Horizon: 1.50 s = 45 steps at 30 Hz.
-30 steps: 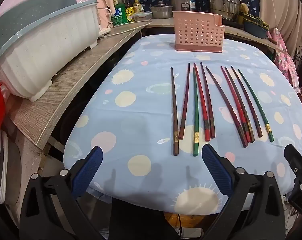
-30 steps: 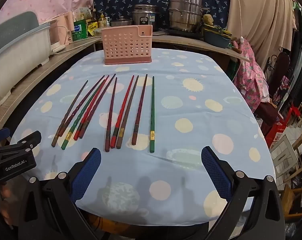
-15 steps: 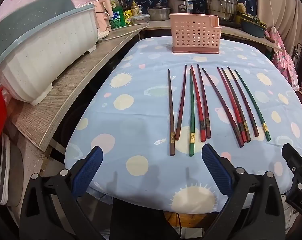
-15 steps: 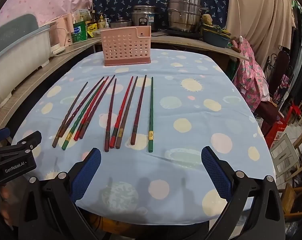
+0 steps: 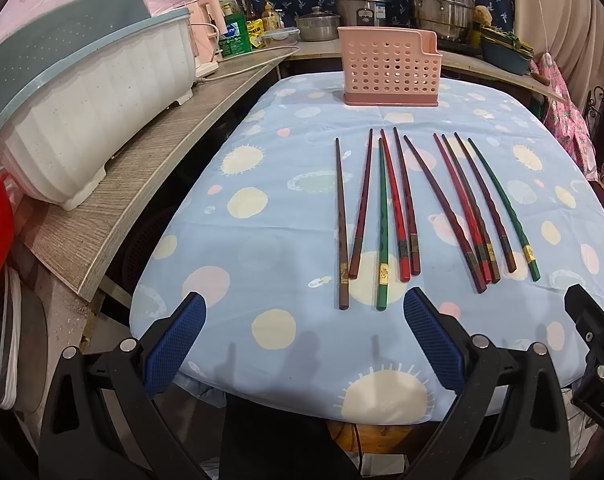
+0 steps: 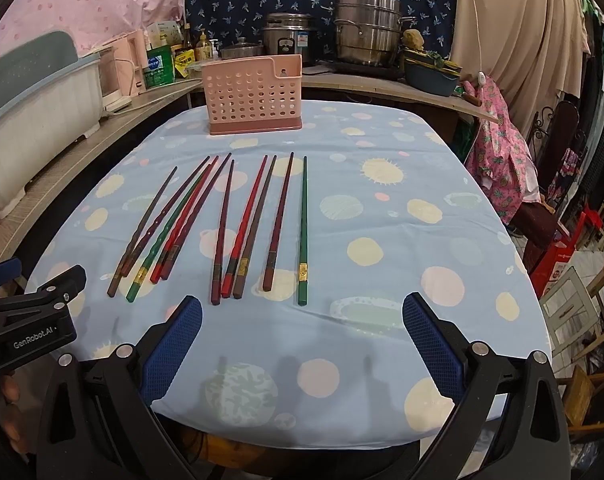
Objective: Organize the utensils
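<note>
Several chopsticks (image 5: 402, 208) (image 6: 238, 224), in red, brown and green, lie side by side on the blue dotted tablecloth (image 5: 270, 232) (image 6: 402, 240), tips pointing away. Behind them stands a pink perforated utensil holder (image 5: 390, 68) (image 6: 254, 96), with nothing showing above its rim. My left gripper (image 5: 302, 336) hovers open over the near table edge, just short of the left chopstick ends. My right gripper (image 6: 302, 332) is open too, just short of the right-hand group and the green chopstick (image 6: 303, 232). Neither holds anything. Each gripper's body shows at the edge of the other's view.
A white and grey-blue dish rack (image 5: 82, 96) sits on the wooden counter (image 5: 150, 160) at the left. Pots (image 6: 366, 36), bottles and a rice cooker (image 6: 290, 36) crowd the back shelf. Chairs and pink cloth (image 6: 498, 132) stand to the right of the table.
Both grippers have drifted slightly forward and lower toward the chopsticks. The chopsticks and holder have not moved, and both grippers stay open.
</note>
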### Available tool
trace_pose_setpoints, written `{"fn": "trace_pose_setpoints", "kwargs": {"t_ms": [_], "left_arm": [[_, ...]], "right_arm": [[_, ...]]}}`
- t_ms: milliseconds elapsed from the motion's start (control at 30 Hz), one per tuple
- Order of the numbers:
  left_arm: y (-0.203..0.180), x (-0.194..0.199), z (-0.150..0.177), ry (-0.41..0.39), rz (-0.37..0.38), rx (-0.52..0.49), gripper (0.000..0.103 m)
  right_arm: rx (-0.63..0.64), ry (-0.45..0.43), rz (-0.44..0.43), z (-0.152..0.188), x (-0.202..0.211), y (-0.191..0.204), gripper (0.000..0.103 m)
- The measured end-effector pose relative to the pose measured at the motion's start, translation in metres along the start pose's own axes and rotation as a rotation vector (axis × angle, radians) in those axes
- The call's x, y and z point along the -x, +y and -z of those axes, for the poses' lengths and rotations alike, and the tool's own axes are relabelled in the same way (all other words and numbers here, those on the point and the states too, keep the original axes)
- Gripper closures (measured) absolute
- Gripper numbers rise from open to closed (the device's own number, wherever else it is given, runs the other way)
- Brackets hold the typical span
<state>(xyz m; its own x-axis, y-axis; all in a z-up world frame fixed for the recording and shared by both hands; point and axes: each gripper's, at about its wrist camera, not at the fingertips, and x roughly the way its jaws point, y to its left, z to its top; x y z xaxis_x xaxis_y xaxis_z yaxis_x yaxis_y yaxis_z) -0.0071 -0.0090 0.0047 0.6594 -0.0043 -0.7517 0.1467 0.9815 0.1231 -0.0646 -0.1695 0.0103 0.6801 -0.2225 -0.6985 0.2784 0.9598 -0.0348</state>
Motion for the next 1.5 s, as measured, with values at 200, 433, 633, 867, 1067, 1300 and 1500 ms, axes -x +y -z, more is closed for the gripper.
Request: {"fn": "trace_pose_setpoints", "kwargs": {"t_ms": [200,433,633,867,1067,1300,1500], "left_arm": [[0.0003,0.0019,0.0017,-0.003,0.000,0.000,0.008],[0.0014,0.0016,0.0009,0.001,0.001,-0.003,0.008],[0.0018,0.0014,0.0026,0.004,0.002,-0.002,0.008],[0.0004,0.0004,0.0028,0.006,0.002,-0.003,0.008],[0.0002,-0.0004,0.0033,0.007,0.001,-0.004,0.008],[0.0003,-0.0005,0.0033,0.008,0.001,-0.004,0.008],[0.0005,-0.0012,0.0046,0.010,0.002,-0.003,0.008]], "right_arm": [[-0.002,0.003,-0.003,-0.0010,0.0002,-0.0024,0.007],[-0.006,-0.001,-0.004,0.0002,-0.0008,-0.0031,0.007],[-0.005,0.000,-0.006,0.0002,0.0007,-0.0021,0.007],[-0.006,0.000,-0.007,0.0013,-0.0004,-0.0003,0.007],[-0.007,0.000,-0.009,0.0014,-0.0006,-0.0019,0.007],[-0.008,0.000,-0.009,0.0016,-0.0002,-0.0020,0.007],[-0.009,0.001,-0.010,0.0020,-0.0005,-0.0023,0.007]]}}
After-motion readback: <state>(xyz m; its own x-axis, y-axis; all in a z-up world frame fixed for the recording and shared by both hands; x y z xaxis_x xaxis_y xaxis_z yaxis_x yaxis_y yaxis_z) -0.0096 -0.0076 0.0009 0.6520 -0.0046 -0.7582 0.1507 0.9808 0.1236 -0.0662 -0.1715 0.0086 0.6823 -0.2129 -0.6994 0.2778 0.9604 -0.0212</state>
